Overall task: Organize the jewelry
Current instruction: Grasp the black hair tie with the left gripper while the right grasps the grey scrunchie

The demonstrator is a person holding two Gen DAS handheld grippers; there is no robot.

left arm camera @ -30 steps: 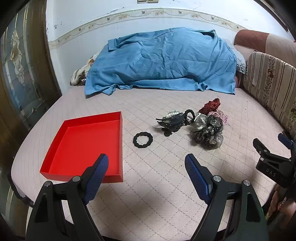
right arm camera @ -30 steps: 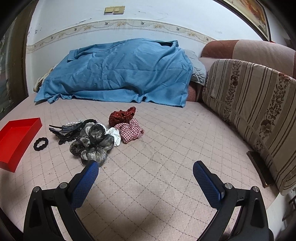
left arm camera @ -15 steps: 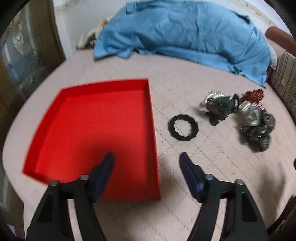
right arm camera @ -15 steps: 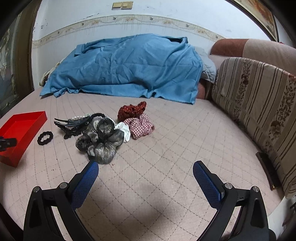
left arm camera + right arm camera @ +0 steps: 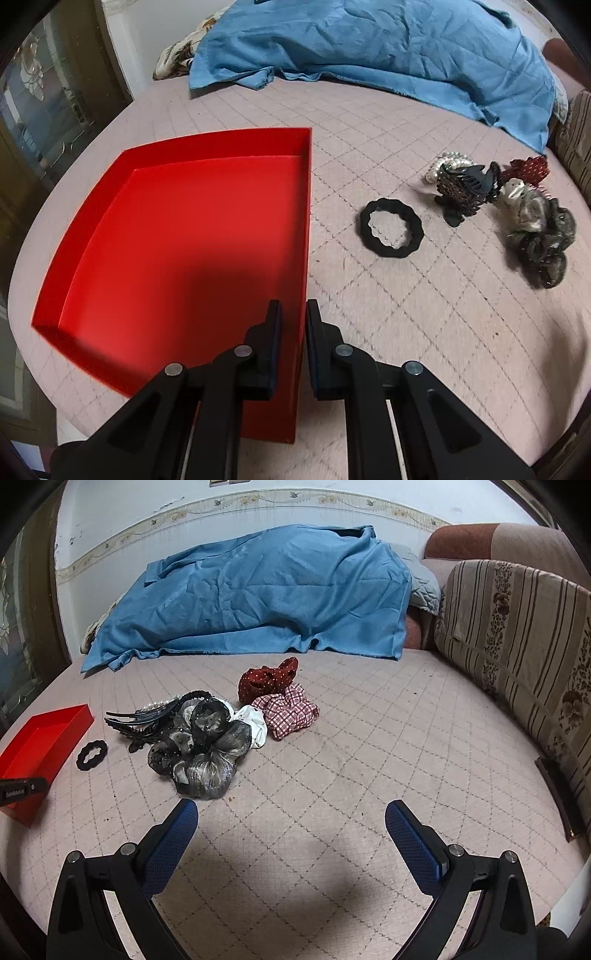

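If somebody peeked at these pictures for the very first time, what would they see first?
Probably the bright red tray on the pink quilted bed, with the left tool shut on its right wall. Next comes the big blue blanket heaped at the back by the wall. Then the pile of hair things in the middle, with a black scrunchie lying alone between it and the tray.

Red tray (image 5: 177,236) on quilt; black scrunchie (image 5: 391,227) beside; accessory pile (image 5: 207,738), possibly tangled.

Black hand-held gripper (image 5: 290,834), blue pads (image 5: 168,845)
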